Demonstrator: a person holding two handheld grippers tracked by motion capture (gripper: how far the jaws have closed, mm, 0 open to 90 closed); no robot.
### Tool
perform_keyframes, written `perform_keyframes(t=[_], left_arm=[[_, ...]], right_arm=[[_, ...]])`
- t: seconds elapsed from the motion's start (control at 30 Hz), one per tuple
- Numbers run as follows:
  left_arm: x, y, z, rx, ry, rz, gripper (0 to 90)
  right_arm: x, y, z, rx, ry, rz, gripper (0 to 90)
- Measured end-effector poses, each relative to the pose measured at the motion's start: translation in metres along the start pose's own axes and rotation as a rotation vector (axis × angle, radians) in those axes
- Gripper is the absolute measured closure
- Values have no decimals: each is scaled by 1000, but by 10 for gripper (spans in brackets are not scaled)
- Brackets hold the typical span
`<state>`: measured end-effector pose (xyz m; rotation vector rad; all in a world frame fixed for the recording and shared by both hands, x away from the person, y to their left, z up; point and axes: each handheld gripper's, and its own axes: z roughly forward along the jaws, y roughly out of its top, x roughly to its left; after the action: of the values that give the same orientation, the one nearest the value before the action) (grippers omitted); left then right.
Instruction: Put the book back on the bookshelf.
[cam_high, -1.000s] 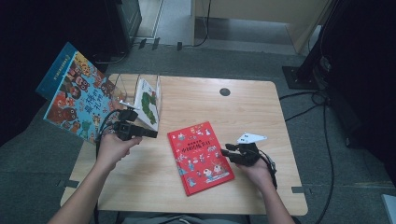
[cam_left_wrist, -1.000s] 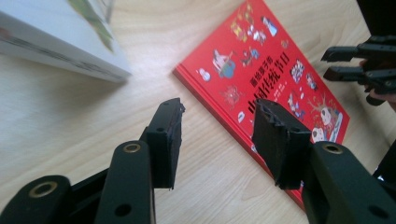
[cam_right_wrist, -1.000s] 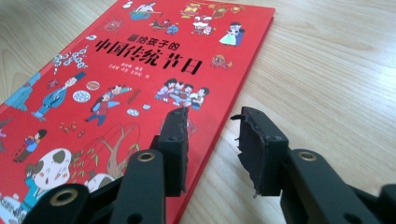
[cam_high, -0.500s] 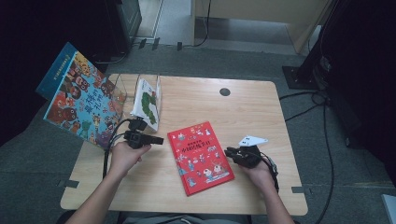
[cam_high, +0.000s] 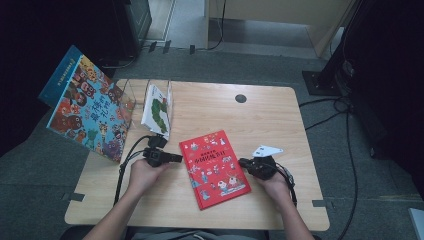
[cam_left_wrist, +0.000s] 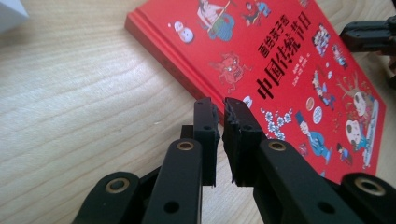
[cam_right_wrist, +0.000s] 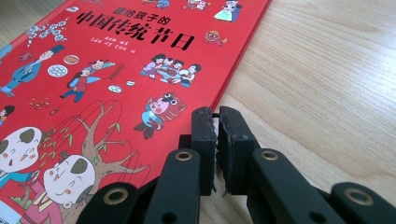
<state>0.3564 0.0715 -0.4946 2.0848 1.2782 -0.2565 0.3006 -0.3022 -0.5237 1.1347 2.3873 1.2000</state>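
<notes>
Red picture book (cam_high: 214, 168) flat near the desk (cam_high: 280, 125) front edge, left hand-held gripper (cam_high: 176, 158) and right hand-held gripper (cam_high: 244, 162) at its side edges, jaws just closing, nearly together, nothing between.

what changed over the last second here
The left hand-held gripper came down and in to the red book's left edge; both pairs of jaws have just been closing, nothing between them. The right hand-held gripper, the book and the picture books at left stayed put.
</notes>
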Motion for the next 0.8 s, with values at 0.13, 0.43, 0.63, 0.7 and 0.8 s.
perform_keyframes(t=[0.13, 0.43, 0.63, 0.7, 0.8], left_arm=[[0, -1, 7, 2, -14, -9, 843], [-3, 6, 13, -12, -10, 7, 872], [-1, 14, 17, -26, -14, 11, 895], [-2, 17, 19, -26, -8, 16, 897], [-1, 19, 20, -29, -7, 22, 900]], right_arm=[[0, 0, 1, -4, -1, 8, 869], [2, 2, 3, 1, -10, 22, 900], [2, 3, 3, 5, -23, 44, 900], [2, 3, 3, 7, -24, 54, 900], [1, 4, 4, 5, -23, 57, 900]])
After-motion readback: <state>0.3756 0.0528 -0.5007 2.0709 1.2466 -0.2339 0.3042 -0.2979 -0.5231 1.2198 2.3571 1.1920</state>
